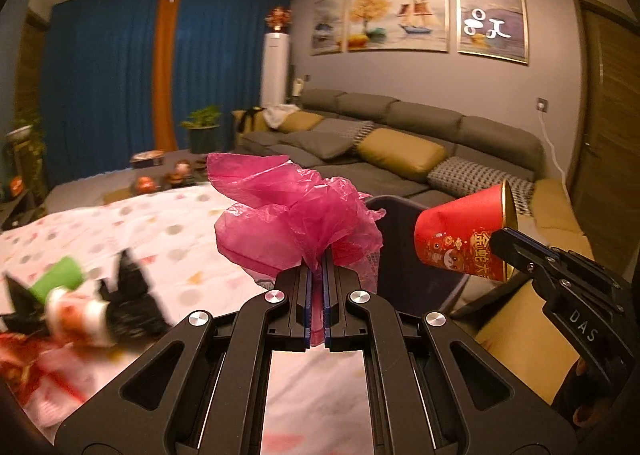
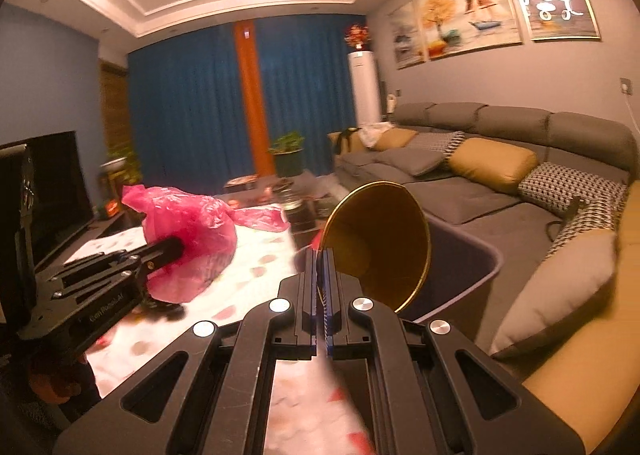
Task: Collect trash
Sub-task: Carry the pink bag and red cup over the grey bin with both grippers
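My left gripper (image 1: 319,261) is shut on a crumpled pink plastic bag (image 1: 296,211) and holds it above the table. It also shows in the right wrist view (image 2: 176,245), with the pink bag (image 2: 192,239) bunched around its tips. My right gripper (image 2: 320,255) is shut on the rim of a red paper cup with a gold inside (image 2: 380,243), held tilted over a dark grey bin (image 2: 476,259). In the left wrist view the right gripper (image 1: 505,241) holds the red cup (image 1: 464,235) just right of the bin (image 1: 400,211).
A table with a white dotted cloth (image 1: 168,231) carries more trash at the left: a green cup (image 1: 60,279), black scraps (image 1: 132,295), red wrapping (image 1: 24,359). A grey sofa with cushions (image 2: 500,171) lies to the right. A TV (image 2: 52,183) stands at the left.
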The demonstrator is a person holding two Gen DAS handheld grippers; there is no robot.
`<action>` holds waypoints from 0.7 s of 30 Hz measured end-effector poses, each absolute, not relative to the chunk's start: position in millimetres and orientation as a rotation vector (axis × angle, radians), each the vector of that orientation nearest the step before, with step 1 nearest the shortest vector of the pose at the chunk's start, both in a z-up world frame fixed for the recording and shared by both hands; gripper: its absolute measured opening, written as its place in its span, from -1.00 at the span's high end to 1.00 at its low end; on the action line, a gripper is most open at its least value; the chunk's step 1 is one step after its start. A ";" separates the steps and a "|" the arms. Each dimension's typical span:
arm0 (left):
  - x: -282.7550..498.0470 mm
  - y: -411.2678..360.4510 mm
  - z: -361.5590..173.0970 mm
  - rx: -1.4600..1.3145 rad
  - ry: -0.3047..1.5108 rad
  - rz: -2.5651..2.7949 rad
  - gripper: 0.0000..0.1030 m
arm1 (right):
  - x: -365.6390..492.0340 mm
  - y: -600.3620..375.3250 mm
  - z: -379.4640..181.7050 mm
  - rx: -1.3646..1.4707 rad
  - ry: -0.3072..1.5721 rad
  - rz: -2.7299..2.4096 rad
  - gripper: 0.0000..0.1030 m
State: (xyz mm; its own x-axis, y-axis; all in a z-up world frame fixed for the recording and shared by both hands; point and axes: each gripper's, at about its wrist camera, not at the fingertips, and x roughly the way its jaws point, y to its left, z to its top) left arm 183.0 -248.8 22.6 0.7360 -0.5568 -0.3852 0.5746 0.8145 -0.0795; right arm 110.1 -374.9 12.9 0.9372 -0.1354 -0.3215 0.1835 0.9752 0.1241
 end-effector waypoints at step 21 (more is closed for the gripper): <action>246.3 -335.7 -21.6 0.065 0.507 -0.754 0.94 | 135.4 -406.9 -8.3 0.150 0.356 -0.249 0.93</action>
State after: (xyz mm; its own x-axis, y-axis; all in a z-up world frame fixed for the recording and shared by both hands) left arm 246.3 -335.7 -21.6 0.6150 -0.6383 -0.4631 0.6692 0.7331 -0.1217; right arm 135.4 -406.9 -8.3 0.9071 -0.2142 -0.3624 0.2669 0.9584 0.1014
